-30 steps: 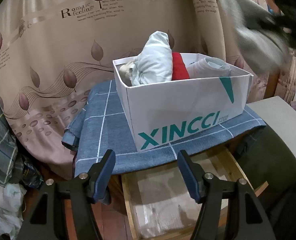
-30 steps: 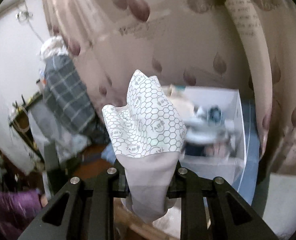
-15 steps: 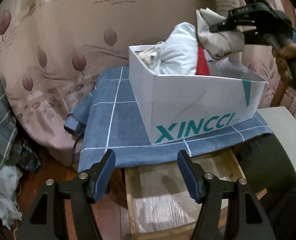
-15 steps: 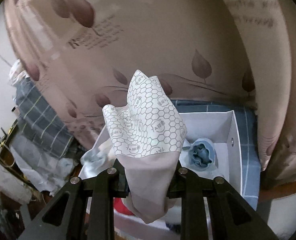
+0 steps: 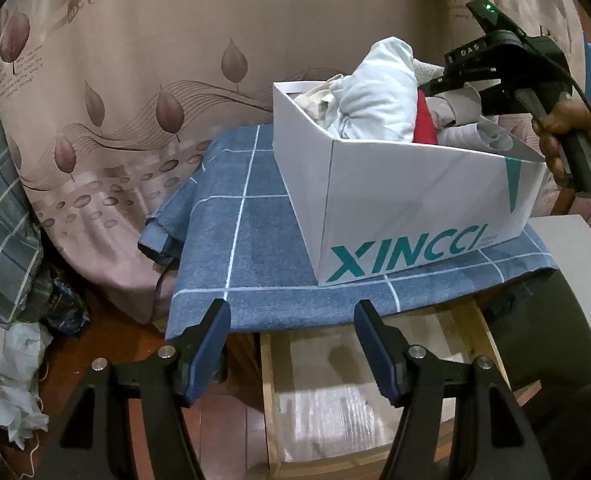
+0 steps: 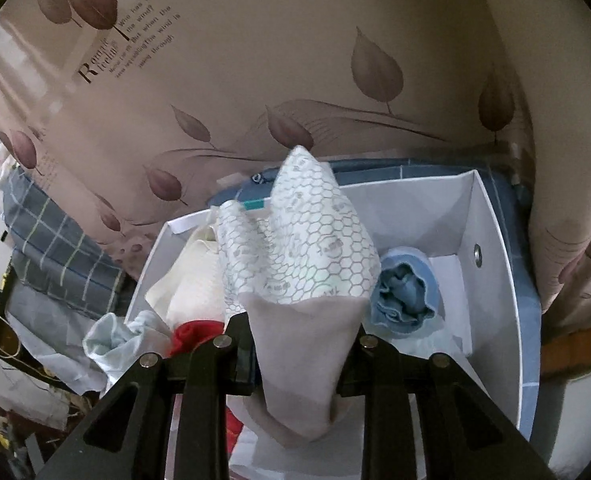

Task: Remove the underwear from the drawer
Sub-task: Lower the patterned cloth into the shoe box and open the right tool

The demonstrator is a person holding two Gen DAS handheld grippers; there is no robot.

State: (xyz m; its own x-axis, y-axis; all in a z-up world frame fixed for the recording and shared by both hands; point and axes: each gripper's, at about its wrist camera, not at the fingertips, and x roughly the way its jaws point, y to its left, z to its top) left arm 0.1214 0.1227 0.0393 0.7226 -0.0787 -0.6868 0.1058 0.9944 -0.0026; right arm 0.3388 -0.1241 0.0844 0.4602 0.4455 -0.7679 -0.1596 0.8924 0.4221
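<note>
My right gripper hangs over the white XINCCI box with the honeycomb-print underwear between its pads. Its jaws are opening, and the cloth leans forward over the box. In the left wrist view the right gripper reaches into the box from the right, held by a person's hand. My left gripper stands open and empty above the pulled-out wooden drawer, whose visible bottom is bare.
The box holds a pale blue roll, a red piece, a cream piece and a blue roll. It stands on a blue checked cloth. A leaf-print curtain hangs behind. Clutter lies at the left.
The right gripper came down with the underwear from high above to just over the box. The cloth now tips forward. The left gripper stayed open over the drawer and turned slightly.
</note>
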